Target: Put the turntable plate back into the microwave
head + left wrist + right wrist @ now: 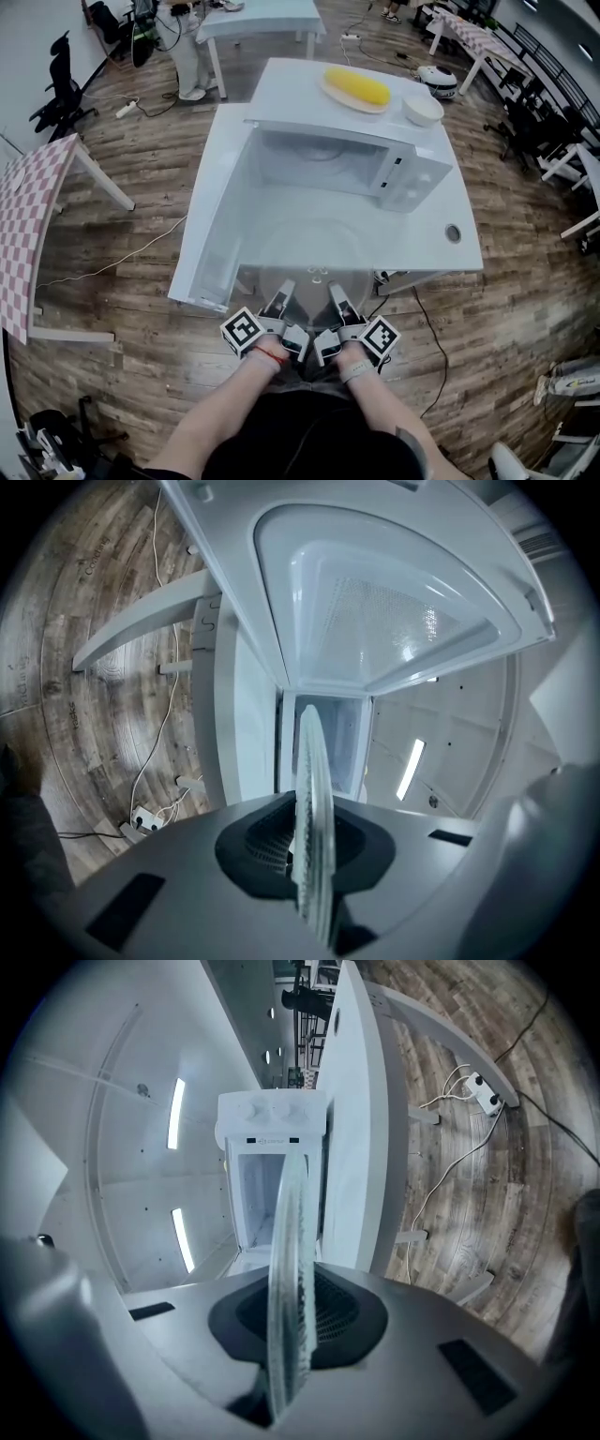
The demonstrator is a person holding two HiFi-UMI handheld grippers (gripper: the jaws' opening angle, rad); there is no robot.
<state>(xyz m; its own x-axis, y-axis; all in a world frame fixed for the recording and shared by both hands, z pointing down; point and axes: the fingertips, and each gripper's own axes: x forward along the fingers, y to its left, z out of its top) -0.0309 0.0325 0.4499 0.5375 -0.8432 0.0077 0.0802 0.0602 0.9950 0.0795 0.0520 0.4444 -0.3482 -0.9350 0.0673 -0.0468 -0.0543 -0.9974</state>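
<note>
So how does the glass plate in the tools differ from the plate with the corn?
The glass plate is clear and bare; the corn plate is pale, opaque and carries a yellow corn cob. The glass plate is held up at its near edge by the left tool and right tool, before the open microwave; the corn plate rests on the microwave's top, untouched. Both lie roughly level.

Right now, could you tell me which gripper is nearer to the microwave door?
Left. The left gripper clamps the plate just right of the door; the right gripper clamps it farther right.
</note>
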